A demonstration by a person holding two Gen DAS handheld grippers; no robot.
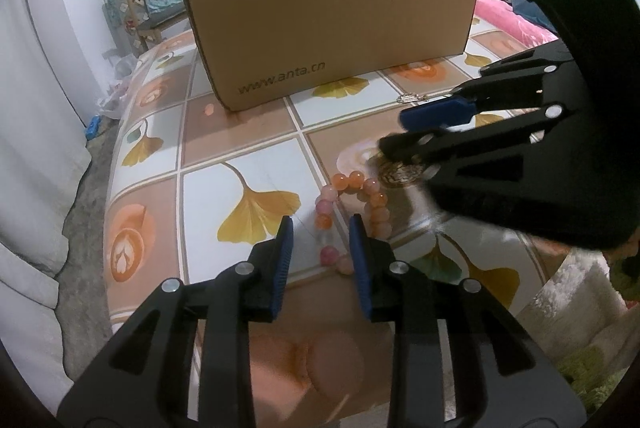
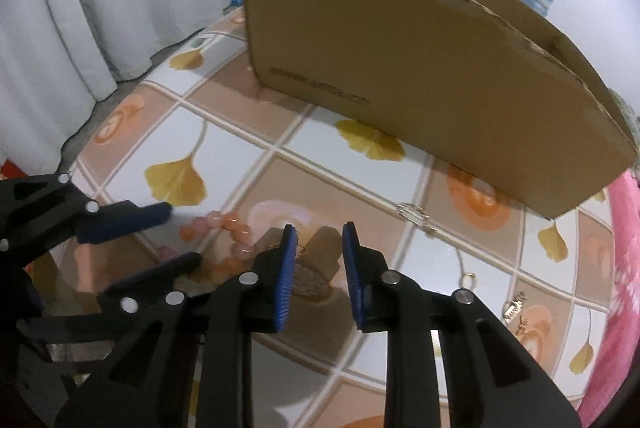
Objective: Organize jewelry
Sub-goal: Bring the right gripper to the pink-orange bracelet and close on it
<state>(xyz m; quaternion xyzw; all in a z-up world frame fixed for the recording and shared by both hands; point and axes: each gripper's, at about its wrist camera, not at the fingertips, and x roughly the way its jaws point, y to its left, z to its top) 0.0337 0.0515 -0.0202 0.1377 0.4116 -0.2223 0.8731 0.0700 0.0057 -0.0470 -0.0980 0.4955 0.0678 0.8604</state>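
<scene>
A bracelet of orange and pink beads [image 1: 352, 196] lies on the patterned tablecloth [image 1: 240, 132]. My left gripper [image 1: 322, 252] hangs low over its near end, jaws a little apart, with a few beads in the gap and no pad visibly pressing on them. In the right wrist view the bracelet [image 2: 224, 224] lies between the left gripper's fingers [image 2: 182, 234]. My right gripper [image 2: 320, 260] straddles a round brown patterned ornament [image 2: 314, 276] with a small gold loop; its pads stand narrowly apart beside it. The left wrist view shows the right gripper [image 1: 392, 132] just above that ornament [image 1: 402, 172].
An open cardboard box [image 1: 332, 28] [image 2: 420, 68] stands at the back of the table. A silver clasp piece [image 2: 414, 214] [image 1: 410, 98], a gold ring [image 2: 468, 278] and small earrings [image 2: 514, 310] lie to the right. A pink blanket [image 2: 624, 268] borders the right edge; white curtains hang on the left.
</scene>
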